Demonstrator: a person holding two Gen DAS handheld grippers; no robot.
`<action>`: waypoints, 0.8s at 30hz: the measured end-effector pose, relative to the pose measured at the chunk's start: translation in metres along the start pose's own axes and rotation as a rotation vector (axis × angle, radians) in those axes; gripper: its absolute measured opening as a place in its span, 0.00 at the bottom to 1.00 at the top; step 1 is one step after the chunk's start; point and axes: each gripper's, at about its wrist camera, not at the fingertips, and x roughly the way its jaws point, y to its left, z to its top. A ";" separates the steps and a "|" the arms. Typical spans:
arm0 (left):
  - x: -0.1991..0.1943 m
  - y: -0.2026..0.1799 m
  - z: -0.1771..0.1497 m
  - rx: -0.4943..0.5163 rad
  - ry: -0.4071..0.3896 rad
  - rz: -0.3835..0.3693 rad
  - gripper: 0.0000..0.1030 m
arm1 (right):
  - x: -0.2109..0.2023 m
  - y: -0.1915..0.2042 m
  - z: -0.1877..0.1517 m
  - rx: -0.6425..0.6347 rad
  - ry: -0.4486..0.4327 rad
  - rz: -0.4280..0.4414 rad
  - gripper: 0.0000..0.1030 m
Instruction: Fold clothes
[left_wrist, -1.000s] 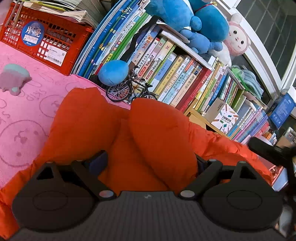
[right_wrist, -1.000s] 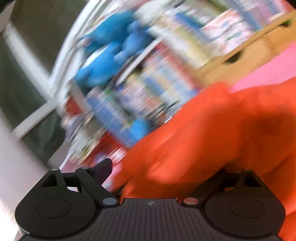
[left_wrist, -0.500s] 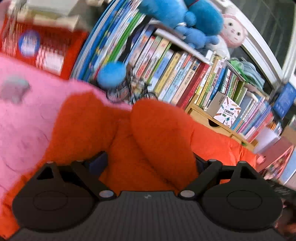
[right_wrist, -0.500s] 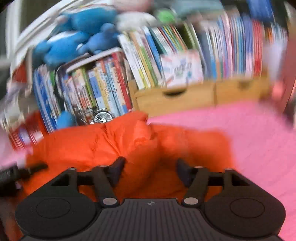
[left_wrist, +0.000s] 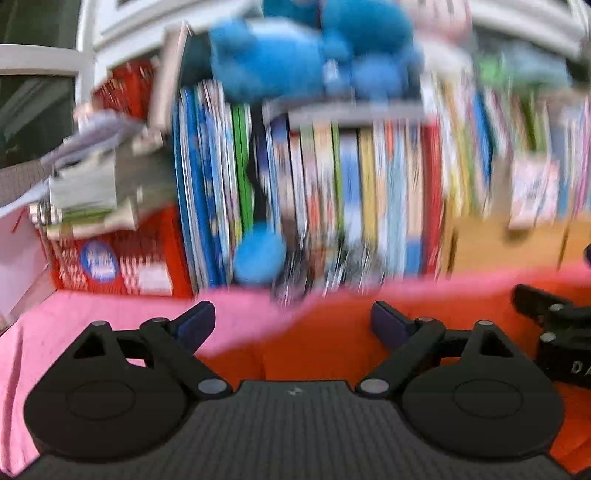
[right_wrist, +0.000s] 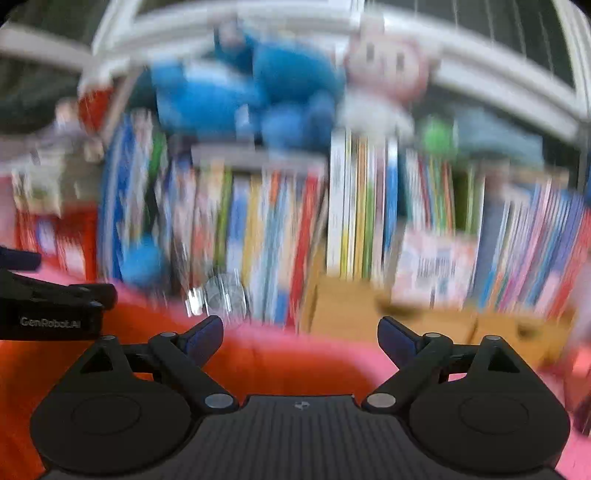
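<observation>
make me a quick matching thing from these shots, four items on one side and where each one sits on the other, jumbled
Items:
1. orange soft garment
2. big blue plush toy
3. red plastic crate
4. pink fuzzy blanket

Places:
A. on top of the upright books
B. spread under the garment
C. left of the books
D. lying beneath both claws

Pairs: 1-D, 2-A, 3-C, 4-B

Both views smear with motion: the books (left_wrist: 354, 192) have unreadable spines, the blue plush (right_wrist: 236, 96) lacks detail (its top cut off in the left view), and the orange garment (left_wrist: 332, 343) runs under the gripper bodies, its fold hidden
</observation>
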 end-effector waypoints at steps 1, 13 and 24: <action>0.005 -0.004 -0.013 0.025 0.003 0.001 0.93 | 0.009 0.002 -0.012 -0.020 0.044 -0.013 0.89; 0.029 -0.032 -0.042 0.210 0.156 0.031 0.93 | 0.041 0.012 -0.043 -0.093 0.262 -0.001 0.89; 0.016 -0.009 -0.037 0.112 0.147 -0.022 0.96 | 0.019 -0.020 -0.040 -0.045 0.235 -0.005 0.98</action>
